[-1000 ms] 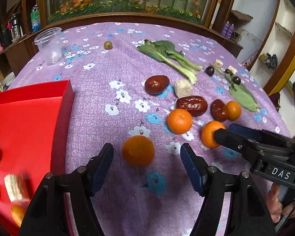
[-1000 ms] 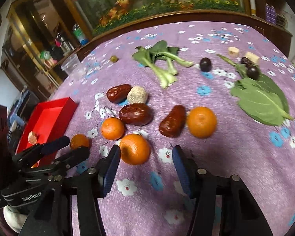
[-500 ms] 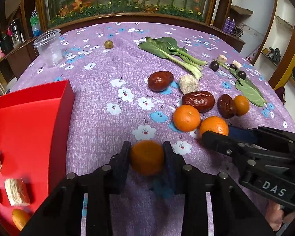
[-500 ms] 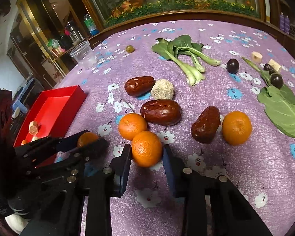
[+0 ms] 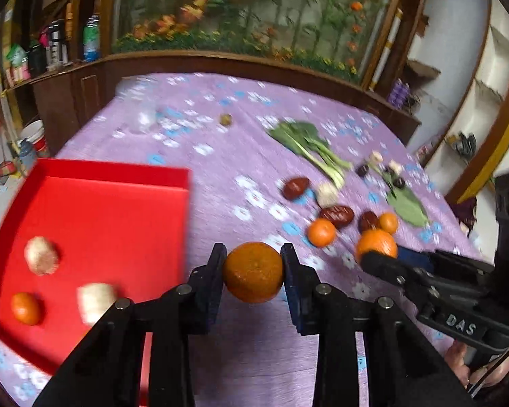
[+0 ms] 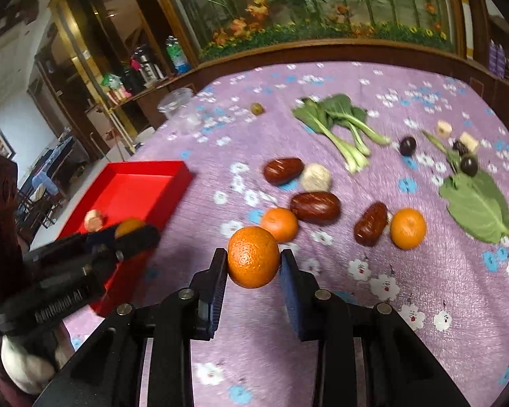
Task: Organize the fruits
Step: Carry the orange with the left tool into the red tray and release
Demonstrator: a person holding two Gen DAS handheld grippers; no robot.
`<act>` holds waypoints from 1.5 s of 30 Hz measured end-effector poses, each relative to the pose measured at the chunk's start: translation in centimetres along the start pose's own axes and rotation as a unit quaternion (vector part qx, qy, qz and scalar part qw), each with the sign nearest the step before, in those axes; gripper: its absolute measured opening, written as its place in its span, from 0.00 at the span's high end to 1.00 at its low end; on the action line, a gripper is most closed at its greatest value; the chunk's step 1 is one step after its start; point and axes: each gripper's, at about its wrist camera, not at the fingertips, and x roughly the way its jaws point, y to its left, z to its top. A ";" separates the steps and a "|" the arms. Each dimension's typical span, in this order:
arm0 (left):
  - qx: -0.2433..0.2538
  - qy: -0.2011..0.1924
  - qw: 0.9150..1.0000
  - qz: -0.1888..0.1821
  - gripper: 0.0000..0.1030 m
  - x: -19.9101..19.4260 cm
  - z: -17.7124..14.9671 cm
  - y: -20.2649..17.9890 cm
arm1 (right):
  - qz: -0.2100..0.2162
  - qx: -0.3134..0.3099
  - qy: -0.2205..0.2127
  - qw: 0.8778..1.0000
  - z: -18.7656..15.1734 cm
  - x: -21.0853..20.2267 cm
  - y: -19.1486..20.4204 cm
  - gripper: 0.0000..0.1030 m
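Observation:
My left gripper (image 5: 253, 269) is shut on an orange (image 5: 252, 272) and holds it above the purple cloth, just right of the red tray (image 5: 118, 173). My right gripper (image 6: 253, 260) is shut on another orange (image 6: 253, 256), lifted off the cloth; it also shows in the left wrist view (image 5: 376, 244). Two oranges (image 6: 279, 224) (image 6: 408, 228) and three dark red dates (image 6: 315, 207) lie on the cloth. The tray holds a small orange (image 5: 25, 308) and two pale chunks (image 5: 41, 255).
Bok choy (image 6: 339, 125), a green leaf (image 6: 478, 203), dark plums (image 6: 408, 146), pale chunks (image 6: 317, 178), an olive (image 6: 257, 108) and a clear plastic cup (image 6: 180, 108) lie farther back. The left gripper appears at the left of the right wrist view (image 6: 132, 234), over the tray's edge.
Both grippers closed on their oranges and lifted them off the cloth. The left gripper has swung left towards the red tray.

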 end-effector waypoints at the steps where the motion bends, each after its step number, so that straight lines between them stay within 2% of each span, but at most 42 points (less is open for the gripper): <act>1: -0.008 -0.004 1.000 0.007 0.69 -0.7 0.4 1.1 | 0.003 -0.007 -0.002 1.000 0.2 -0.4 0.8 0.67; 4: -0.031 -0.002 0.999 0.017 0.69 -1.4 1.3 4.0 | 0.017 -0.017 -0.003 1.000 0.5 -0.7 2.7 0.67; 8: -0.054 0.002 0.997 0.050 0.69 -1.5 2.2 8.0 | 0.041 -0.031 0.005 0.999 1.2 0.2 5.6 0.67; 16: -0.111 0.027 0.992 0.061 0.69 1.1 2.9 13.8 | 0.069 -0.072 0.036 0.994 2.0 4.8 12.2 0.66; 21: -0.124 0.038 0.989 0.065 0.69 2.4 2.8 15.4 | 0.073 -0.093 0.056 0.991 2.5 8.3 14.8 0.66; 31: -0.154 0.046 0.985 0.062 0.68 3.2 2.1 17.7 | 0.068 -0.104 0.084 0.989 2.3 12.5 16.3 0.66; 33: -0.159 0.042 0.984 0.063 0.65 2.9 2.1 17.8 | 0.064 -0.106 0.084 0.989 2.3 13.0 16.4 0.66; 36: -0.162 0.030 0.984 0.063 0.49 2.2 2.3 17.8 | 0.062 -0.109 0.081 0.989 2.3 13.2 16.5 0.65; 45: -0.167 0.008 0.984 0.054 0.44 -0.5 2.1 16.7 | 0.065 -0.110 0.069 0.989 2.2 11.8 16.7 0.65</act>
